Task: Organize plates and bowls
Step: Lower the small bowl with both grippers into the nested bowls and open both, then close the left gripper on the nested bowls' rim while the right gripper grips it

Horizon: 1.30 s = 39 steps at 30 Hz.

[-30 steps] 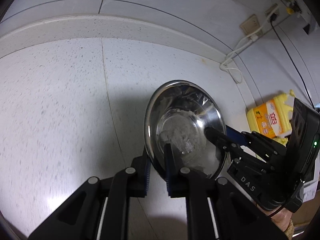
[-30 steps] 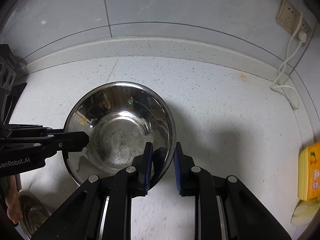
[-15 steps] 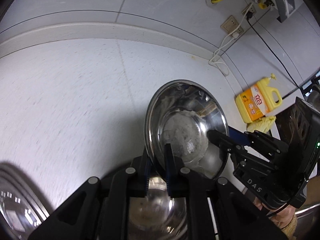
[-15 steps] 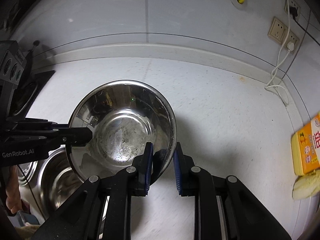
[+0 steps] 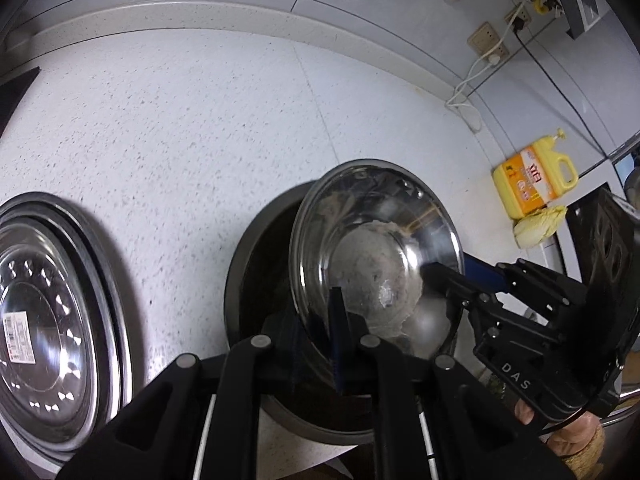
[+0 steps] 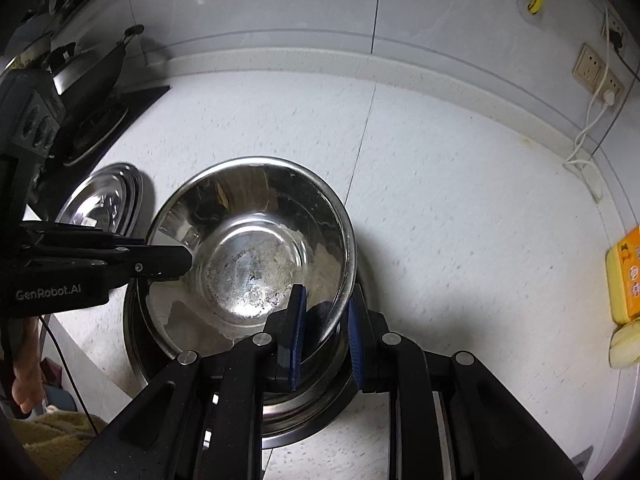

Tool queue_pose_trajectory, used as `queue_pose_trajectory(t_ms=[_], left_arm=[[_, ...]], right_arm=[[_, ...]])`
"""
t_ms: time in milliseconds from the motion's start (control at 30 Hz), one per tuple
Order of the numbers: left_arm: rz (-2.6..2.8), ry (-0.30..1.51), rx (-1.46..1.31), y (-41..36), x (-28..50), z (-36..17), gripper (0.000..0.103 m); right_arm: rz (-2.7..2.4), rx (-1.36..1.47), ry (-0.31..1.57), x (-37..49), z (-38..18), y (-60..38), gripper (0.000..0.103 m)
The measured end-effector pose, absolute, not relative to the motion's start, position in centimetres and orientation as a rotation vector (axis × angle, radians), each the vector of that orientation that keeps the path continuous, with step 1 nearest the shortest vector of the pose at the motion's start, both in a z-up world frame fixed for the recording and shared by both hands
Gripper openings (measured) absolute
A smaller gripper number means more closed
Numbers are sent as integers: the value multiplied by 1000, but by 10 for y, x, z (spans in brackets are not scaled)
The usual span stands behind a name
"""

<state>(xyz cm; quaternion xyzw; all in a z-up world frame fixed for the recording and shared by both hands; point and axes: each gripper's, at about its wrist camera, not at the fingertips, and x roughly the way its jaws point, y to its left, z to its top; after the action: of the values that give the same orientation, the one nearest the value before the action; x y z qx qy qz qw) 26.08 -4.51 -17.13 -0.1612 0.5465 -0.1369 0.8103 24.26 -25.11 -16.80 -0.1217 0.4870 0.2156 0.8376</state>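
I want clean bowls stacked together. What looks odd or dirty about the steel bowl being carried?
The steel bowl has a dull whitish, crusty residue across its bottom and lower wall. It hangs tilted over the larger bowl beneath, pinched at opposite rims by both grippers.

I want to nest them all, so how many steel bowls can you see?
2: one bowl held by both grippers, and a larger bowl on the counter right beneath it. More may be hidden underneath.

The larger bowl point(image 6: 304, 420) lies mostly hidden beneath the held bowl point(image 6: 256, 240); the plate stack point(image 5: 48, 320) is cut by the left edge; the yellow bottle's point(image 5: 532, 184) label is too small to read.
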Motion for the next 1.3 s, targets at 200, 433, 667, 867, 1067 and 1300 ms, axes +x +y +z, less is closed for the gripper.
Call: queue_pose_trajectory(t_ms=[200,433,667,867,1067,1300], left_arm=[[-271,1175,-324,-44,255,-178,11],[-261,1152,-285,-46,253,-173,11],[-242,1084,-258,-41,250,-152,11],[-227,1028,-233,-35,244,-136,13],[-210,1014,-223,-26,238,-131,13],[-184,1019,-241,-17,235,-131,13]], right_arm=[[455,-262,1055,232,-175,-251,18],[460,-265,1048,229,-177,-250,18],[436,-282,1005,221,-165,-251,18],[405,-277,986,218,-160,-255,29],[366,-259,968,215,-156,-268,46],[327,-240,967,213,-155,-283,58]])
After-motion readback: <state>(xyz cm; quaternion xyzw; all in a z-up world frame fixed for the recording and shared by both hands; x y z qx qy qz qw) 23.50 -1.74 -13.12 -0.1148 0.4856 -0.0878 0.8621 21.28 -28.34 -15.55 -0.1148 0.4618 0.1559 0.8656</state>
